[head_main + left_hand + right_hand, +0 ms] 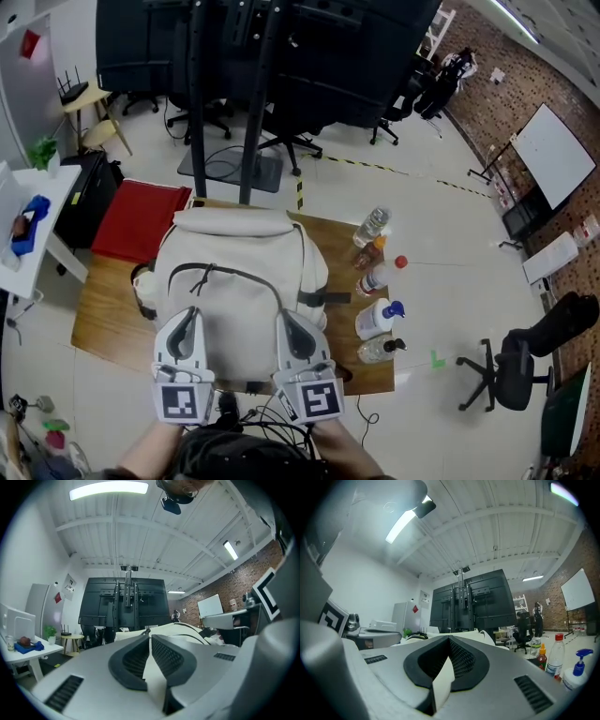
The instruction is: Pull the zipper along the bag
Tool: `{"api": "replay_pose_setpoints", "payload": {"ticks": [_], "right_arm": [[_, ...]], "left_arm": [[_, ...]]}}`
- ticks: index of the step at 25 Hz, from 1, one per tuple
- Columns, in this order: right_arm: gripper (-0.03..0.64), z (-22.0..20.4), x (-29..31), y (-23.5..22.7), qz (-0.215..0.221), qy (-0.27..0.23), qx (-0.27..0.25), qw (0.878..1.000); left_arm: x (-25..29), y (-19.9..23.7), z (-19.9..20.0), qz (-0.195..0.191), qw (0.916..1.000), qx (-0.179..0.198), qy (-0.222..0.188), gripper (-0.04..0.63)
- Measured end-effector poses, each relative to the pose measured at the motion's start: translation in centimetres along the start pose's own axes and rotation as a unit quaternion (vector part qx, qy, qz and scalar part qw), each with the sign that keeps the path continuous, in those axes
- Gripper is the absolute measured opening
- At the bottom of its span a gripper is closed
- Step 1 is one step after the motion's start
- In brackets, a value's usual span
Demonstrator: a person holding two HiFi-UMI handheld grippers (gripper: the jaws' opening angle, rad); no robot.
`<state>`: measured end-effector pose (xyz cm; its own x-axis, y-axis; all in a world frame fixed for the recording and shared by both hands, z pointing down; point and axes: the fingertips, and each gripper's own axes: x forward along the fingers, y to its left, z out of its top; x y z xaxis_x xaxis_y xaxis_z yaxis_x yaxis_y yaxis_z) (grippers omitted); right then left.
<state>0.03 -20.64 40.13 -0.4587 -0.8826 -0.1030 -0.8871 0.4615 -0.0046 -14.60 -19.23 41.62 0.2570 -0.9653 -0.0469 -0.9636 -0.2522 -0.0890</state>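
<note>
A cream backpack [239, 281] lies on the wooden table [103, 314], with a dark zipper line [230, 273] arching across its front. Both grippers hover over the bag's near end, pointing level along it. My left gripper [191, 317] has its jaws a narrow slit apart, with nothing between them [150, 637]; the backpack [185, 628] shows just beyond its tips. My right gripper [288, 321] is shut on nothing [450, 639], and the backpack's top [476, 633] peeks over its jaws. I cannot make out the zipper pull in any view.
Several bottles [373, 225] and a blue-topped spray bottle [379, 317] stand along the table's right side. A red ball [401, 262] lies on the floor beyond them. A red mat [141, 220] and a black screen stand [248, 94] are behind the table, and an office chair [525, 361] is at right.
</note>
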Motion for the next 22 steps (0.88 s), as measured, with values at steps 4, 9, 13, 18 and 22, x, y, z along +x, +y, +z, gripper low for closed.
{"api": "replay_pose_setpoints", "payload": {"ticks": [4, 9, 13, 18, 22], "right_arm": [[0.017, -0.3, 2.1, -0.2, -0.015, 0.002, 0.0, 1.0], [0.017, -0.9, 3.9, -0.1, -0.027, 0.007, -0.004, 1.0], [0.017, -1.0, 4.3, -0.3, -0.044, 0.015, -0.012, 0.999], [0.017, -1.3, 3.6, -1.4, -0.06, 0.028, -0.016, 0.998], [0.017, -1.2, 2.9, -2.5, -0.058, 0.033, -0.014, 0.998]], "left_arm": [[0.5, 0.7, -2.1, -0.02, 0.9996, -0.003, 0.02, 0.118], [2.4, 1.8, -3.0, -0.04, 0.9988, 0.004, 0.027, 0.185], [4.2, 2.0, -2.4, -0.053, 0.9983, 0.001, 0.023, 0.247], [5.7, 1.7, -0.5, -0.05, 0.9983, 0.031, -0.006, 0.252], [7.4, 1.2, -0.4, -0.041, 0.9981, 0.046, 0.004, 0.259]]}}
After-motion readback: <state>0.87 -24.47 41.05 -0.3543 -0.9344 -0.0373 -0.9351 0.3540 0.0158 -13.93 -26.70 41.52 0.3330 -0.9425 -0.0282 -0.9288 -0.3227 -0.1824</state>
